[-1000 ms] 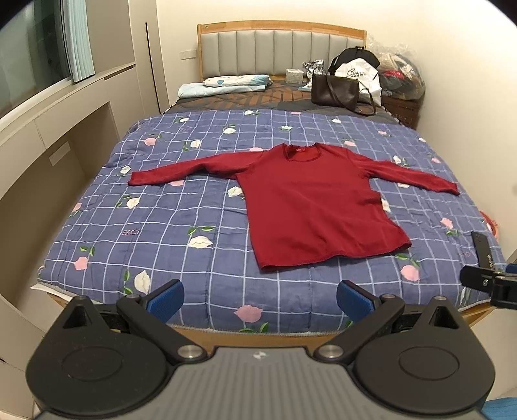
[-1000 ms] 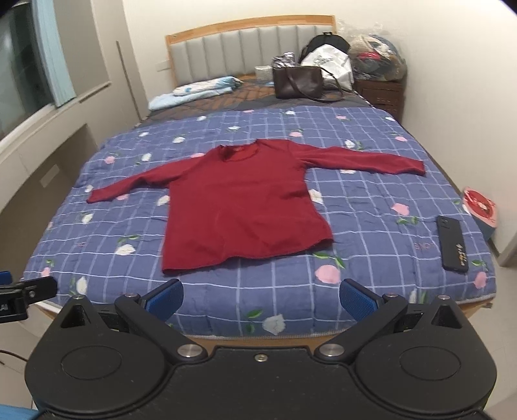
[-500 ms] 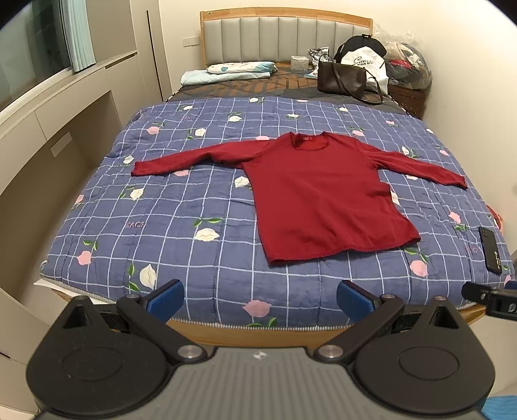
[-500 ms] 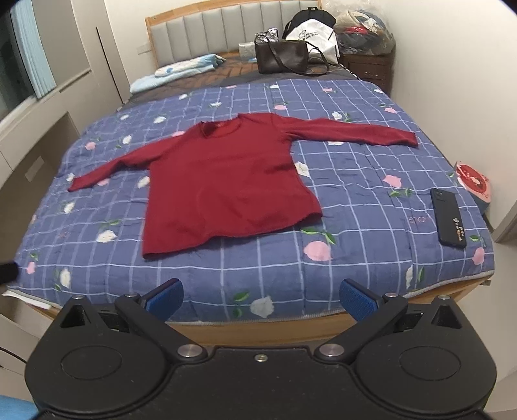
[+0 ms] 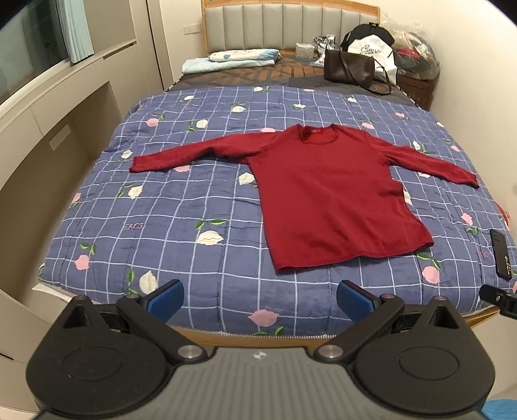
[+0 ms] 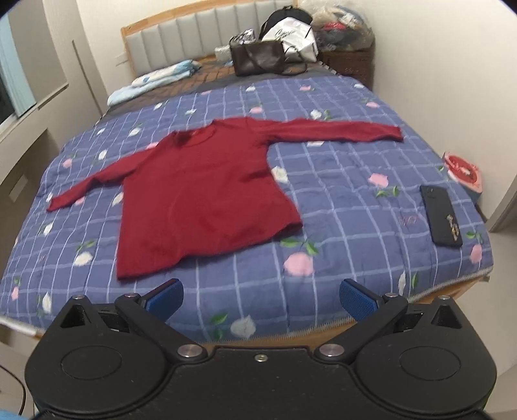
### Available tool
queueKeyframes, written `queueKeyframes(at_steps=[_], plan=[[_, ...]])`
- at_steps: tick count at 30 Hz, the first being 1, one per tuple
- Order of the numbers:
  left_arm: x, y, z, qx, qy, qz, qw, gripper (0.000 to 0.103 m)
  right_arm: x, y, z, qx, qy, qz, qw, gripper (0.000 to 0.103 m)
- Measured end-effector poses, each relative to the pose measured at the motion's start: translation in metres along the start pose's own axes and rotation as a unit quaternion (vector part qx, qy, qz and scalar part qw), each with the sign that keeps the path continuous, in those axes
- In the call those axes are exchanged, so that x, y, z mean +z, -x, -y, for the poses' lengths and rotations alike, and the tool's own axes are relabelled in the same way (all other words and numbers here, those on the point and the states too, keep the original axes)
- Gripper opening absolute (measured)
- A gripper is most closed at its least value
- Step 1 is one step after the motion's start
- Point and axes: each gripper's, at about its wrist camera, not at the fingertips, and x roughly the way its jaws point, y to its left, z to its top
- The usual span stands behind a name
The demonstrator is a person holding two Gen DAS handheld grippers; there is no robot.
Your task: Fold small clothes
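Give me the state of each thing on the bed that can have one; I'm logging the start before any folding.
Red shirt: unfolded, flat, sleeves spread out.
Left gripper: open, empty.
Right gripper: open, empty.
Phone: lying flat on the quilt.
Brown handbag: upright near the headboard.

You've got a plain dark-red long-sleeve top [image 5: 332, 197] on a blue-violet quilt [image 5: 194, 206] w/ a thin white grid and pink & white flowers w/ green leaves. Your left gripper [image 5: 260, 299] and right gripper [image 6: 261, 299] are black w/ bright blue pads [image 5: 166, 296]; the phone [image 6: 441, 215] is black w/ a small gold mark. Headboard [image 5: 290, 29] is grey padded in a light wood frame, handbag [image 5: 349, 68] dark brown, folded bedding [image 5: 232, 59] pale blue & white, walls cream.
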Motion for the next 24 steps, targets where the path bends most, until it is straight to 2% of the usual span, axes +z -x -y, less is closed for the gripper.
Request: queueKeyframes(at_steps=[5,8,17,24], plan=[[0.037,-0.030,0.025,0.004,-0.001,-0.017,0.9998,0.103,0.034,-0.024,0.024,-0.004,-0.027,0.048,0.998,0.103],[0.066,-0.051,0.044,0.012,-0.002,-0.016,0.9998,0.103,0.060,-0.049,0.046,-0.006,-0.045,0.058,0.997,0.103],[0.155,-0.130,0.128,0.016,0.016,-0.045,0.9987,0.103,0.157,-0.143,0.131,-0.027,-0.073,0.026,0.997,0.103],[0.202,-0.194,0.203,-0.001,0.024,-0.076,0.9968,0.103,0.219,-0.227,0.214,-0.019,-0.132,-0.006,0.991,0.103]])
